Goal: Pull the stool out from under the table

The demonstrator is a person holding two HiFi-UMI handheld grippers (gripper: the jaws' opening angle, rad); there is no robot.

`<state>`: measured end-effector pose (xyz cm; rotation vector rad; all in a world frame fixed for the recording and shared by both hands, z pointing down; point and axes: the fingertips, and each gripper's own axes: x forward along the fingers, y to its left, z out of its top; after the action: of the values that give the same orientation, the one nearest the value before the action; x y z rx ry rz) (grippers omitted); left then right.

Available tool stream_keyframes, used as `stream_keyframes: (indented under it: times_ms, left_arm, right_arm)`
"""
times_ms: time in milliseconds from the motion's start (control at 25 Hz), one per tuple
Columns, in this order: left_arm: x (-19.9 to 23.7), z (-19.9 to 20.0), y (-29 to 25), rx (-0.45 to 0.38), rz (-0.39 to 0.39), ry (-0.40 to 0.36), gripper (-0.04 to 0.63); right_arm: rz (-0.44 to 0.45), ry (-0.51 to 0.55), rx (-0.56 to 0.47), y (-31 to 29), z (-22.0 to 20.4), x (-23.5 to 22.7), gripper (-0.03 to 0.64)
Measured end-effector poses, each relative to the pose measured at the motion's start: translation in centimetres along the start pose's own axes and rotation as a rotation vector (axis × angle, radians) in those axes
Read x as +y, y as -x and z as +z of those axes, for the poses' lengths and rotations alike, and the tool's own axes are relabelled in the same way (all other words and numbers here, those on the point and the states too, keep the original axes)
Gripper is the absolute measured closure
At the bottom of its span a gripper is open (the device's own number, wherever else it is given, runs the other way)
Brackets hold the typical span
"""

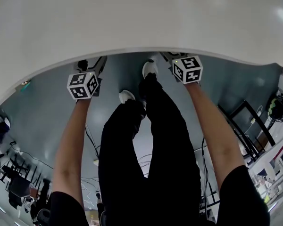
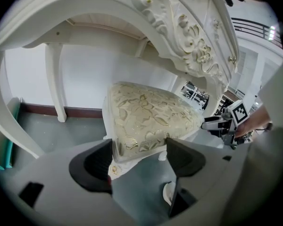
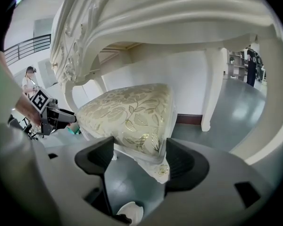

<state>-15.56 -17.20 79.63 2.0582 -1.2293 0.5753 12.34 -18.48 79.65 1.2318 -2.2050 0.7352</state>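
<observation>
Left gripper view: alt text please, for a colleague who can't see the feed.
The left gripper has its jaws apart, flanking the near corner of a stool with a gold floral cushion, tucked under an ornate white table. The right gripper shows at the stool's right side.

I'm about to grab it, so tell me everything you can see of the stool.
The stool has a padded seat in cream fabric with a gold leaf pattern on a white carved frame. It stands upright on the grey floor, tucked under the ornate white table. The left gripper and right gripper each straddle a near corner, jaws open.
</observation>
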Motion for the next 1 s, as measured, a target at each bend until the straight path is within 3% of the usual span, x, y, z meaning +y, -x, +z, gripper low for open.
stream_keyframes:
  times_ms: [1000]
  left_arm:
    - [-3.3, -6.8, 5.9, 0.104, -0.010, -0.009, 0.232]
  right_arm:
    - [-0.006, 0.041, 0.115, 5.7, -6.2, 4.4, 0.253]
